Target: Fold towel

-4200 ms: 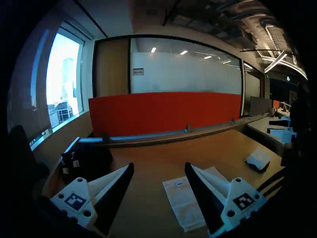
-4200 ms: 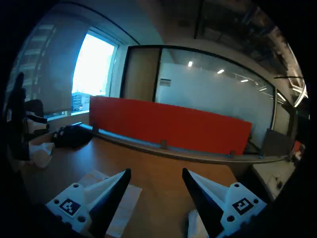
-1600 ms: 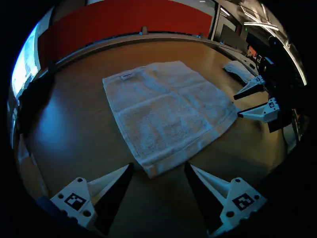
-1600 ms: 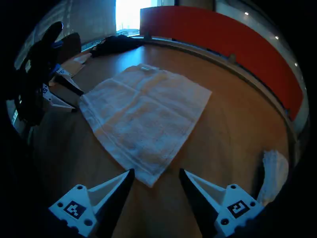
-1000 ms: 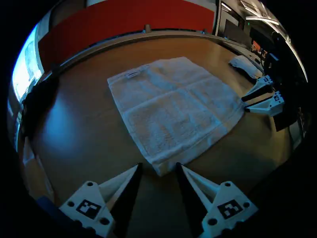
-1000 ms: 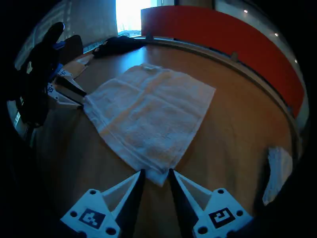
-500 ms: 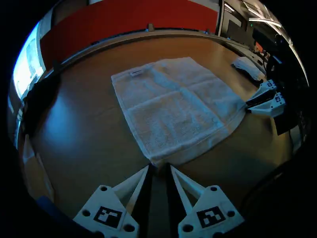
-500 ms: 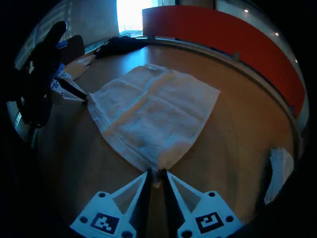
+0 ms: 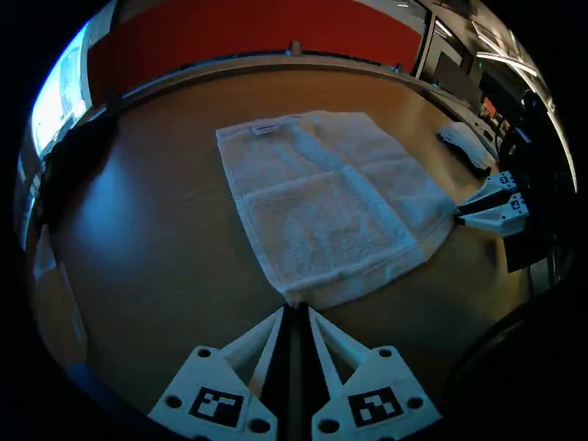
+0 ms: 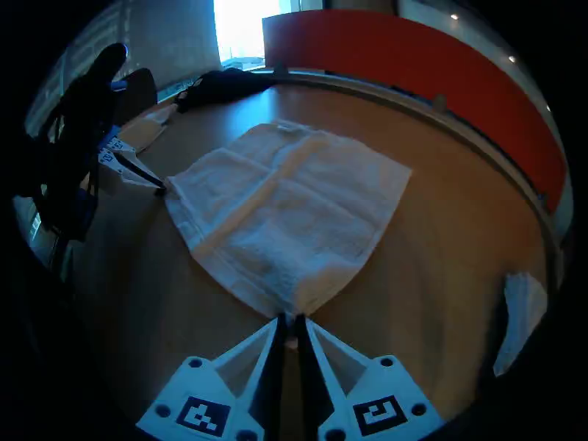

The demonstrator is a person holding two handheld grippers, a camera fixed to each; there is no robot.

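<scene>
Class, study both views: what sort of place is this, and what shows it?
Probably an open-plan office: a long wooden desk backed by a red divider panel, a large window beside it, and the white towel spread on the desk.

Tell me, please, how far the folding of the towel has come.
Done: the left tongs are shut on one near corner of the towel, the right tongs on the other. In hand: only this grasp; the towel lies spread open on the table. Left: the fold itself, probably carrying both corners over to the far edge; no fold shows yet.
</scene>
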